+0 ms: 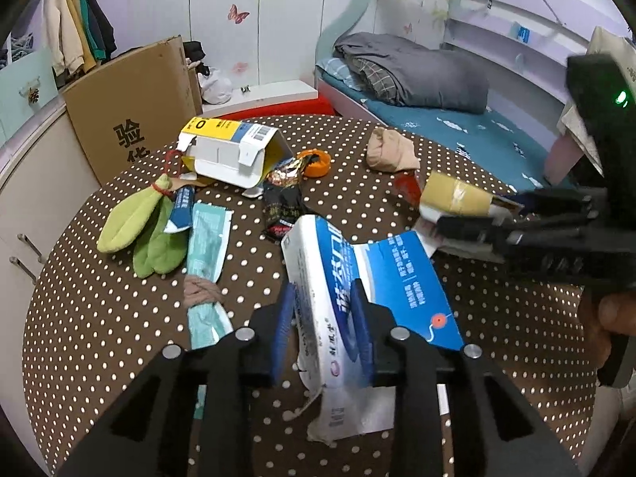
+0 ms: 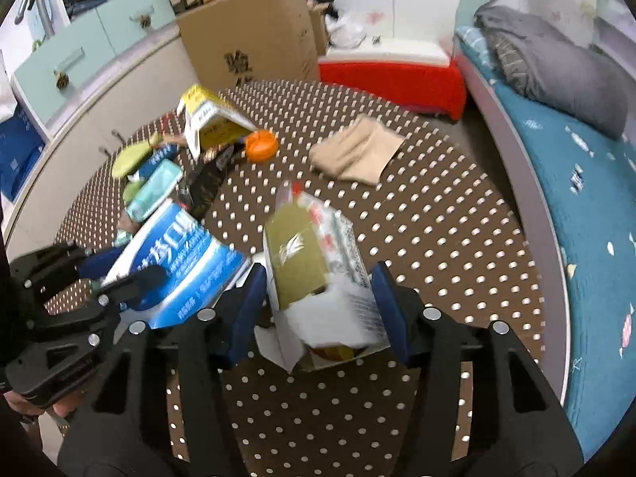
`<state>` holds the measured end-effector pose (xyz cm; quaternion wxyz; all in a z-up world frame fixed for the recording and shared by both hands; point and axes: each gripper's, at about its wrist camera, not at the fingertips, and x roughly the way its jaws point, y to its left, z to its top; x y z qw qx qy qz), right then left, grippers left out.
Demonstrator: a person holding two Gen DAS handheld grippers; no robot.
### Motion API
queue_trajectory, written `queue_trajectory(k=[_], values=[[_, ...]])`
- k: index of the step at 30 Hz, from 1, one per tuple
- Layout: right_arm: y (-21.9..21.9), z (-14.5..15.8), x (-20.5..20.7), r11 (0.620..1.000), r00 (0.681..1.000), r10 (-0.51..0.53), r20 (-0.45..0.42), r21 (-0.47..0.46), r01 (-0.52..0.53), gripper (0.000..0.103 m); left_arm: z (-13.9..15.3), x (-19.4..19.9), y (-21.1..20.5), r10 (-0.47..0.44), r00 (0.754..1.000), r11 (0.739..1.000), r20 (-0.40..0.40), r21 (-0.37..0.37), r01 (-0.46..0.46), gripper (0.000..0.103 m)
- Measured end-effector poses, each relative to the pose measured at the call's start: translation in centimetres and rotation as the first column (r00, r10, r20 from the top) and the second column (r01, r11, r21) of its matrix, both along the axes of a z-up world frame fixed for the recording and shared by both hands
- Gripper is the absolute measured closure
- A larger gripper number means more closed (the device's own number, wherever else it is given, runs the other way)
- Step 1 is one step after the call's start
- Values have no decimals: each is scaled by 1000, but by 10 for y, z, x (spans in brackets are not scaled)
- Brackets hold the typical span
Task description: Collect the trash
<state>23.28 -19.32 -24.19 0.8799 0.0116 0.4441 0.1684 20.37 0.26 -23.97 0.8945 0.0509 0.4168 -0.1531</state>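
Both tongs are clamped on trash: left tongs [image 1: 322, 332] grip a blue-white box [image 1: 338, 278], right tongs [image 2: 318, 310] an olive carton [image 2: 314, 262]. Wrappers, a yellow box [image 1: 226, 147] remain on the table [image 1: 99, 318].

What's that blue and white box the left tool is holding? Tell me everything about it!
The blue box is thin cardboard, white with a blue band and big Chinese writing. It is crushed and torn open, one blue flap spread flat to the right. The left tool pinches it on both sides, holding it tilted over the dotted table. A white flap hangs down underneath.
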Motion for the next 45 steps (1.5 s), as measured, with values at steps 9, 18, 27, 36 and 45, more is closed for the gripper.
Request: queue_trajectory(k=[9, 18, 27, 36, 45], values=[[47, 19, 36, 981, 990, 139, -2, -139, -138, 65, 0, -4, 8, 15, 1000, 1000, 0, -25, -15, 74], [65, 1, 36, 933, 975, 201, -97, -283, -221, 100, 0, -3, 11, 15, 1000, 999, 1, -36, -15, 74], [13, 49, 14, 988, 990, 140, 7, 65, -141, 101, 12, -11, 10, 9, 1000, 996, 14, -94, -7, 80], [17, 61, 8, 988, 988, 156, 8, -5, -156, 97, 31, -21, 12, 26, 998, 994, 52, -103, -21, 80], [70, 16, 13, 914, 962, 270, -48, -300, -272, 68, 22, -31, 29, 72, 997, 993, 34, -101, -68, 80]])
